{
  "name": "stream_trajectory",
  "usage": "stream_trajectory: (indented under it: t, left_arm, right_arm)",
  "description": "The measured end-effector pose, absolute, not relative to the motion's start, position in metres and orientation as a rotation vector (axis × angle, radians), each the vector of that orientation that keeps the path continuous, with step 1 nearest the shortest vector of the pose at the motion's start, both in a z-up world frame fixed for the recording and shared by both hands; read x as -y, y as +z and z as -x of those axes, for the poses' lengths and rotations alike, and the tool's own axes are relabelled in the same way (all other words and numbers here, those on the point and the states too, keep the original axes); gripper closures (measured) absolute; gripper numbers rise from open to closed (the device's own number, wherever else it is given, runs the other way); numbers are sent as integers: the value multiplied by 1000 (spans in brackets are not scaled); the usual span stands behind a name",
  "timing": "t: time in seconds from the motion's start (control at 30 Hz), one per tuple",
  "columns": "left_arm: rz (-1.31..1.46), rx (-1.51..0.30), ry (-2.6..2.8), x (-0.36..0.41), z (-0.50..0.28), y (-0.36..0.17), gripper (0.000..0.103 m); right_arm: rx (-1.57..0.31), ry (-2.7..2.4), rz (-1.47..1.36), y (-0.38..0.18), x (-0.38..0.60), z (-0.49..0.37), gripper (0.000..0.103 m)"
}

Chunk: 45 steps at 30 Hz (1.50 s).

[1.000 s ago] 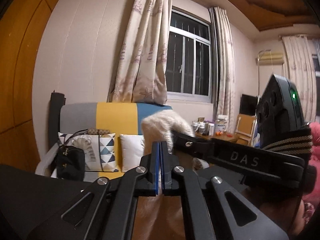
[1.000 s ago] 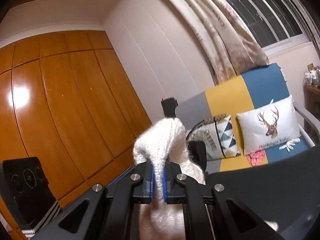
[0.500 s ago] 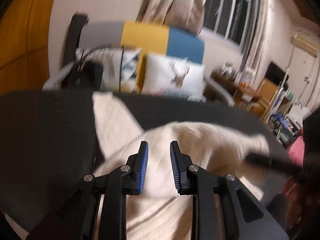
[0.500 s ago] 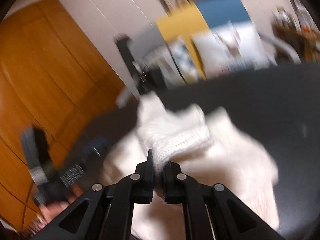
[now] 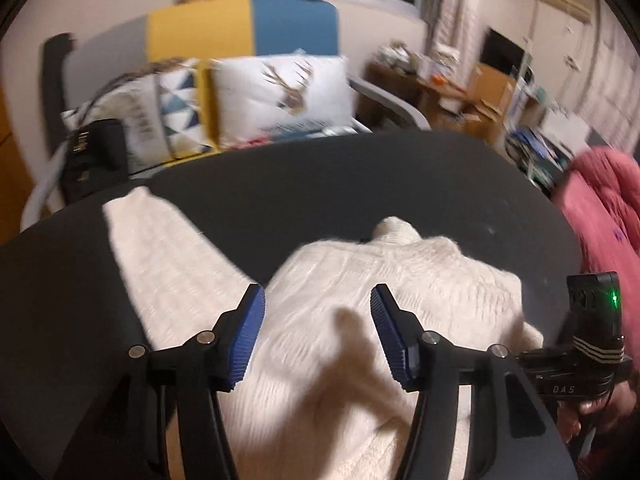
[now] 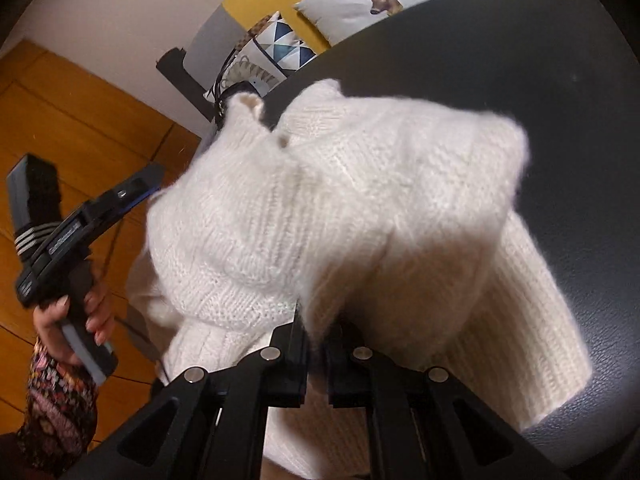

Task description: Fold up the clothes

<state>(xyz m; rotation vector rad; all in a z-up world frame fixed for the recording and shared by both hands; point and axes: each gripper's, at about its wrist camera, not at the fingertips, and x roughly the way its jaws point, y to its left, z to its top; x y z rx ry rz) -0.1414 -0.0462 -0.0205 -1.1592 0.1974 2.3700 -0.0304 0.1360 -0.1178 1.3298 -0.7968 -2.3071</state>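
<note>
A white knitted sweater [image 5: 384, 288] is spread on a dark tabletop [image 5: 320, 184], with one sleeve [image 5: 160, 256] stretched out toward the far left edge. In the left wrist view, the left hand-held gripper [image 5: 318, 334] is seen just above the body of the sweater with its blue-padded jaws set wide apart and nothing held between them; its shadow is cast on the knit below. The right hand-held gripper [image 5: 576, 364] is visible at the right edge of that view, with a green light lit on its housing.

In the right wrist view, the right hand-held gripper [image 6: 316, 344] is seen with its jaws drawn nearly together, and a fold of the sweater [image 6: 328, 200] is pinched between them. The knit is bunched up in front of the camera, and a ribbed part [image 6: 532, 340] lies on the tabletop [image 6: 560, 60] to the right. At the left of this view the left hand-held gripper [image 6: 140, 190] is held in a person's hand [image 6: 76, 316], which emerges from a patterned sleeve [image 6: 52, 412].

Behind the tabletop a sofa [image 5: 240, 36] in grey, yellow and blue is seen, with a deer-print cushion [image 5: 284, 96], a triangle-patterned cushion [image 5: 164, 116] and a black handbag [image 5: 94, 156] on it. A pink cloth [image 5: 600, 216] lies at the right.
</note>
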Motion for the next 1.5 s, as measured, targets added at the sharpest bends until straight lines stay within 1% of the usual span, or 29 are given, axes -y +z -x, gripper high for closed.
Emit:
stream_trajectory:
  t: [0.1,0.23,0.27,0.3,0.4,0.43,0.53,0.6,0.63,0.7,0.73,0.8,0.93,1.03,1.1,1.3,1.5]
  left_arm:
    - [1333,-182,2190,34,166,-37,45]
    - [1439,-272,2142,26,174,-63,44]
    - [1455,-271,2136,26,173,-68,41]
    - [1465,-274,2147,25,173,-72,36]
    - [1399,-360,2216,20,162,-78,25]
    - [1389,-373,2225,19,160,-80,24]
    - [1392,-306,2238,19,154,-89,25]
    - [1363,-278,2257,20,146,-93,35]
    - [1346,-279,2262,19,143,-93,38]
    - [1308,-261,2272,20,133,-90,59]
    - [1293,-248,2282,22,128,-87,63]
    - [1267,-224,2301,27,120,-81,75]
    - [1202,-147,2360,32,110,-65,82]
    - [1118,-29,2411,41,103,-48,85]
    - [1061,35,2435,47,100,-36,92]
    - [871,217,2491,70,80,9,93]
    - [686,387,2493,85,59,47,93]
  right_arm:
    - [813,-2292,-1326,-119,-140,26,98]
    - [835,-2271,-1322,-121,-145,20,98]
    - [841,-2266,-1321,-122,-146,18,98]
    - [846,-2261,-1320,-122,-148,17,98]
    - [863,-2245,-1316,-124,-152,12,98]
    - [862,-2244,-1317,-124,-153,11,98]
    - [863,-2248,-1320,-121,-155,14,98]
    - [867,-2248,-1321,-121,-157,12,98]
    - [869,-2248,-1322,-121,-157,11,98]
    - [872,-2247,-1324,-120,-157,13,98]
    - [875,-2247,-1326,-119,-155,17,98]
    - [878,-2249,-1327,-118,-155,17,98]
    - [880,-2256,-1330,-117,-156,16,98]
    - [882,-2276,-1322,-114,-154,16,98]
    - [856,-2303,-1312,-109,-153,16,98]
    - [920,-2392,-1145,-71,-164,22,98]
    - [927,-2476,-905,0,-169,45,98]
